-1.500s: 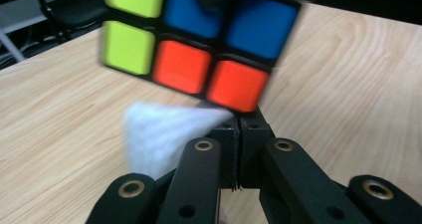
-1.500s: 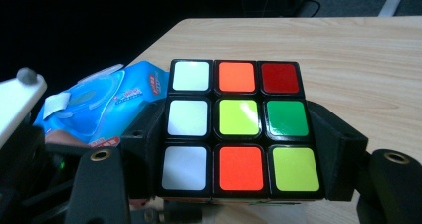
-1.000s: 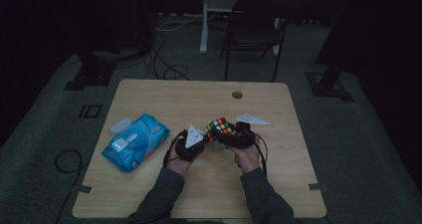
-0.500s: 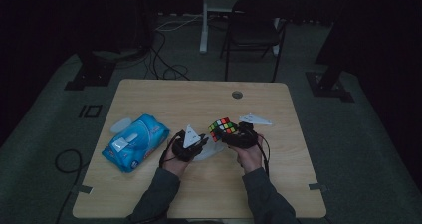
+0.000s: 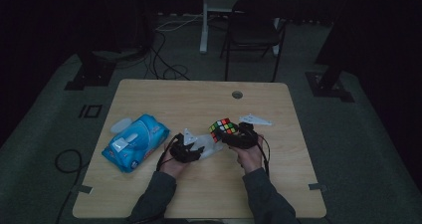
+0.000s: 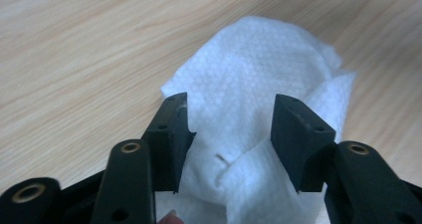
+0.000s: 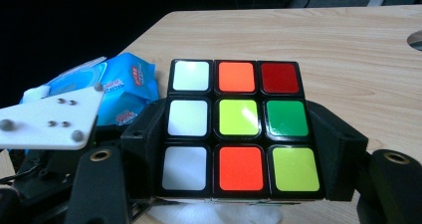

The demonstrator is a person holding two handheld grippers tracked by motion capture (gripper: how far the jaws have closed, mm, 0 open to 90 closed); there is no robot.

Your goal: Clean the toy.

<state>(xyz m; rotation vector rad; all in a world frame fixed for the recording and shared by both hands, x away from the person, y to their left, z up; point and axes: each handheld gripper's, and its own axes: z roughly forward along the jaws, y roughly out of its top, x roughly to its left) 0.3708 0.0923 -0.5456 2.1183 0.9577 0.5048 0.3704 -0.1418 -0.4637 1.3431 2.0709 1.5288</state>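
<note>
The left gripper [image 5: 195, 152] has been brought down toward the table since the earlier frame, and its jaws have just been opening: the white wipe [image 6: 259, 114] that was lifted beside the cube is now laid on the wooden tabletop [image 5: 164, 97]. In the left gripper view the jaws are seen spread, one on each side of the crumpled wipe, with no pad pressing on it. The Rubik's cube [image 7: 239, 124] is pinched between the jaws of the right gripper [image 5: 235, 137] and is held just above the table, right of centre, with the wipe directly beside and partly beneath it. The blue pack of wet wipes [image 5: 134, 142] is left lying well to the left.

A snag may be expected here: a fold of the wipe could be caught on a jaw edge and dragged along if the left gripper is pulled away. The cube is clamped only by two side faces, so a layer could be twisted or the cube slipped if it is pressed hard against the wipe.
</note>
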